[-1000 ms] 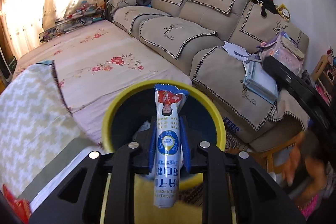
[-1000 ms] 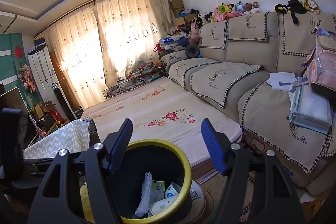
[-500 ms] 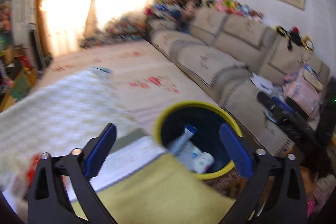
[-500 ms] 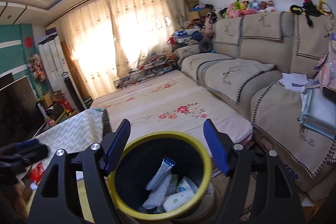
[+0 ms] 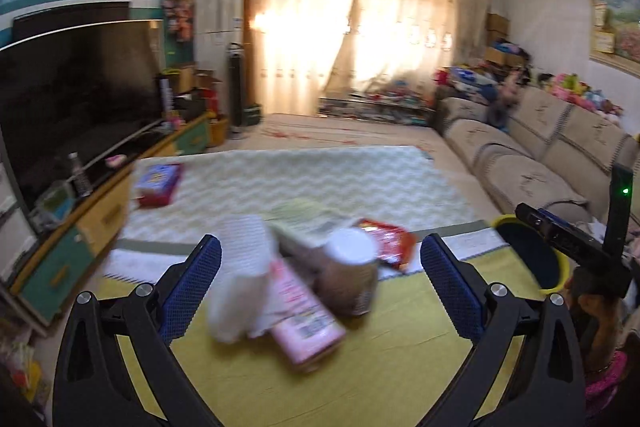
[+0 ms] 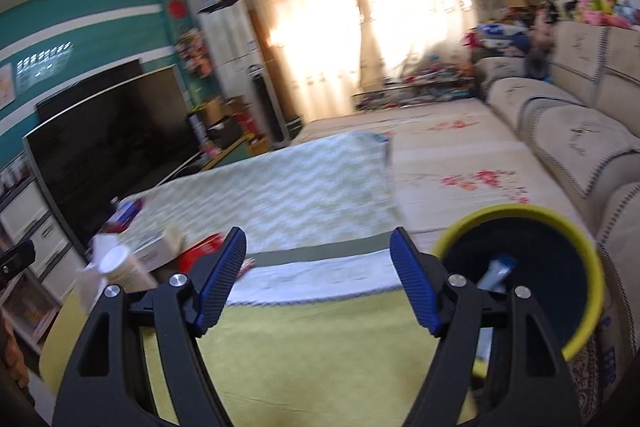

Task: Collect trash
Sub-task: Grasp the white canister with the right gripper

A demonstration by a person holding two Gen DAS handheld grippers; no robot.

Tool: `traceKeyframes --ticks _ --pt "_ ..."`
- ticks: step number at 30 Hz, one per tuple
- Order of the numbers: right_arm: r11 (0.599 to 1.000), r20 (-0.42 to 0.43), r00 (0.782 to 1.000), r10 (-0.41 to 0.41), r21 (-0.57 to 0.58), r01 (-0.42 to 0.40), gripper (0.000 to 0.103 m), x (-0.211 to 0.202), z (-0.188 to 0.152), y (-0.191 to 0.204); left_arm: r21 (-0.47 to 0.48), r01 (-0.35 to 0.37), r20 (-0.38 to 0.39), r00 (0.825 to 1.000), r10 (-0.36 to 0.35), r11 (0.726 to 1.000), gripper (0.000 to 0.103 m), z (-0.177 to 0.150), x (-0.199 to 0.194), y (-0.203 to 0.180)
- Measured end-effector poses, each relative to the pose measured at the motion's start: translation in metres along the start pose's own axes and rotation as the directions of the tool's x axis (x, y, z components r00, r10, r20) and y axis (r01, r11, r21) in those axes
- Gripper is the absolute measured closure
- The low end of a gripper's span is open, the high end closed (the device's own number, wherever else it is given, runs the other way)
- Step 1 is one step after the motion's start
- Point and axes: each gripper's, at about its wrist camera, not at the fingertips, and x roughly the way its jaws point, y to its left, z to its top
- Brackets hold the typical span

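Note:
My left gripper (image 5: 318, 285) is open and empty above a blurred pile of trash on the yellow table cover: a white crumpled bag (image 5: 240, 283), a pink packet (image 5: 306, 319), a brown cup with a white lid (image 5: 350, 277) and a red wrapper (image 5: 386, 241). My right gripper (image 6: 318, 281) is open and empty. The yellow-rimmed black bin (image 6: 532, 267) stands to its right with a white and blue tube (image 6: 496, 271) inside. The bin's rim (image 5: 554, 287) also shows at the right of the left wrist view. The cup (image 6: 120, 269) and red wrapper (image 6: 200, 251) lie left of the right gripper.
A chevron-patterned cover (image 5: 304, 183) lies beyond the yellow cloth (image 6: 320, 363), with a red box (image 5: 158, 183) on it. A television (image 5: 76, 99) on a green and yellow cabinet stands on the left. A beige sofa (image 5: 560, 155) runs along the right. The other hand-held gripper (image 5: 572, 251) shows at right.
My left gripper opened and dropped the white and blue tube into the bin, then swung left to face the trash pile. My right gripper also turned left, so the bin moved to its right.

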Motion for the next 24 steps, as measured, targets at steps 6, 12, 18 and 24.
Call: traceKeyframes --ticks 6,12,18,24 --pt "0.976 -0.099 0.981 0.168 -0.124 -0.18 0.033 0.023 -0.013 0.08 -0.035 -0.074 -0.006 0.997 0.074 0.997 0.005 -0.025 -0.014 0.048" --pt "0.936 -0.165 0.952 0.259 -0.199 -0.289 0.033 0.026 -0.026 0.138 -0.073 -0.068 -0.019 0.998 0.067 0.995 0.005 -0.04 -0.005 0.055" --pt "0.937 -0.238 0.94 0.245 -0.191 -0.293 0.038 0.053 -0.031 0.163 -0.09 -0.056 -0.023 0.998 0.054 0.994 0.005 -0.048 -0.006 0.057" --pt "0.941 -0.289 0.931 0.222 -0.187 -0.283 0.045 0.074 -0.036 0.177 -0.095 -0.046 -0.035 0.998 0.043 0.994 0.005 -0.052 -0.003 0.059"
